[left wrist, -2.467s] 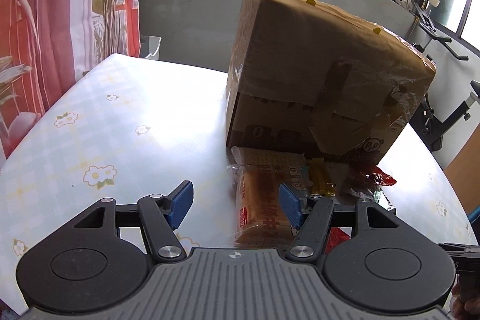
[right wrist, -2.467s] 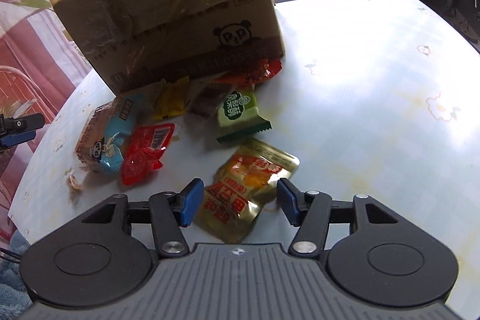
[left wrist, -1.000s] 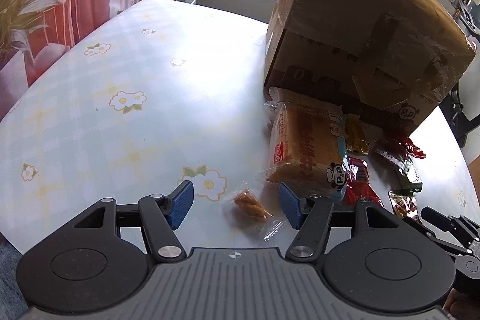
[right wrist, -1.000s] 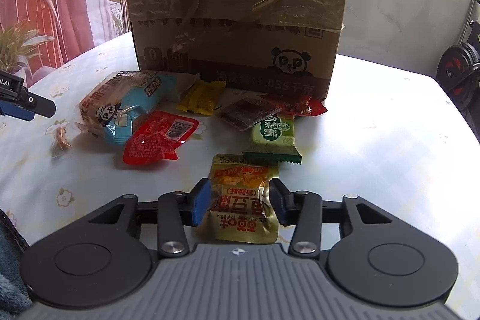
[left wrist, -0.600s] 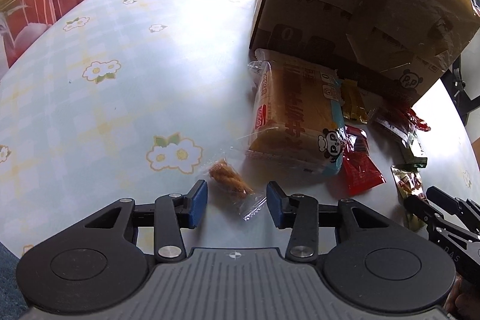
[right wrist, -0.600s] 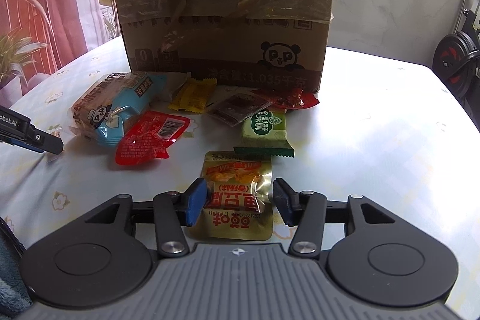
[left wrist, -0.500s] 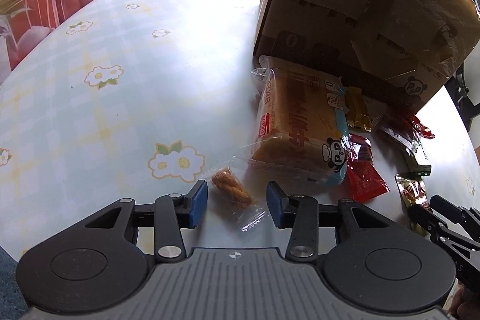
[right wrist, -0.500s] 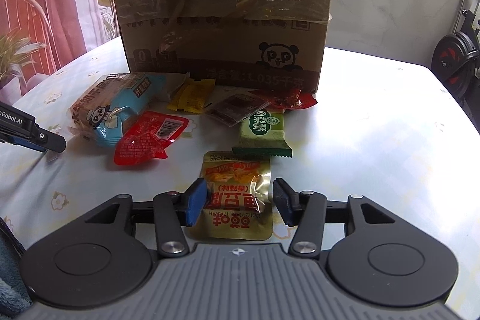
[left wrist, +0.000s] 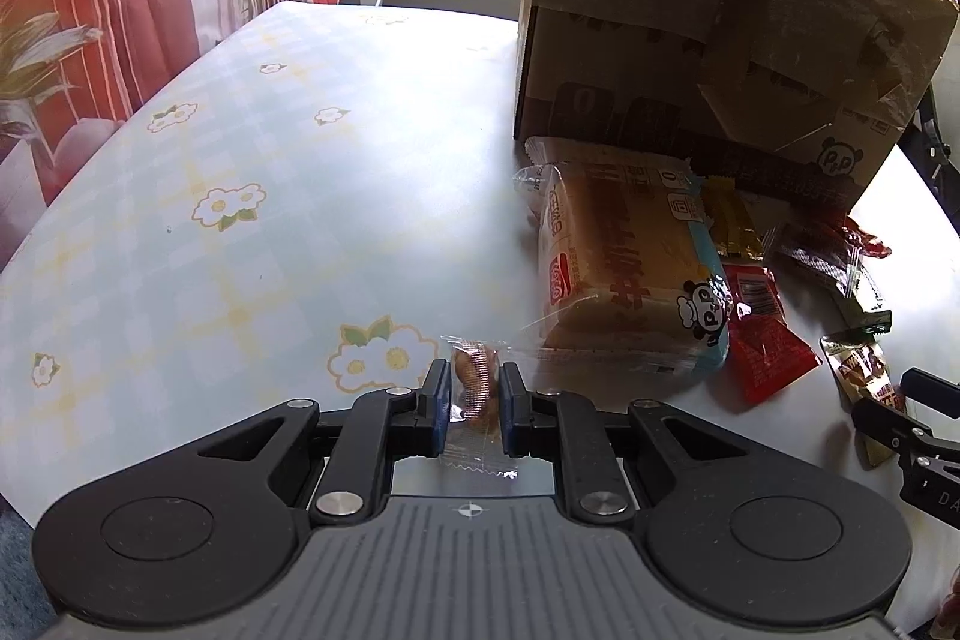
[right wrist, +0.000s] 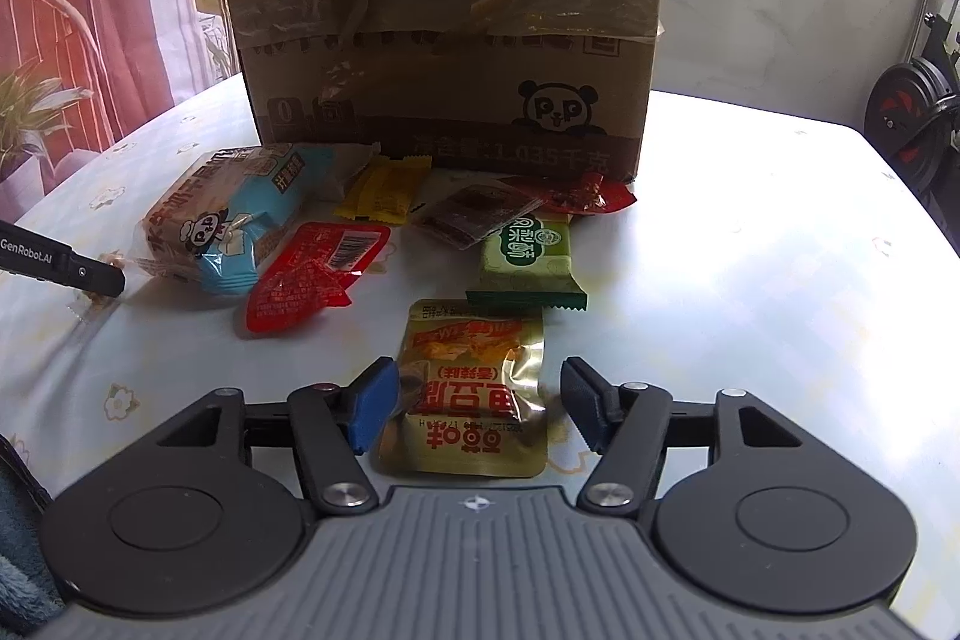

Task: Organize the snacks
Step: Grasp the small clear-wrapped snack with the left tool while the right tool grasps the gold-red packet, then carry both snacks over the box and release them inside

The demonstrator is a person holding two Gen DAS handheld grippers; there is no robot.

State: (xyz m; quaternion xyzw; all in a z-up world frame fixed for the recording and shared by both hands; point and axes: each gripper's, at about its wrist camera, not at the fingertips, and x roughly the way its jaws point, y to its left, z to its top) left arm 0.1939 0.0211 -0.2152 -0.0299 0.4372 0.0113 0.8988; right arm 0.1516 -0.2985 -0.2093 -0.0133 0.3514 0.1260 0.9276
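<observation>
With our left tool clamped on the small clear-wrapped snack just off the surface, we should lift gently without crushing it, while our right tool is opening around the gold pouch lying flat between its fingers.

A small clear-wrapped twisted pastry is sitting pinched between two blue pads, its crimped wrapper ends sticking out front and back. Just beside it a large bread pack with a blue end and a panda cartoon is lying flat against a tall taped cardboard box. A red sachet, yellow packet, dark clear-wrapped strip, red twist-end wrapper and green packet are lying clustered before the box, with a gold pouch lying flat nearest.
</observation>
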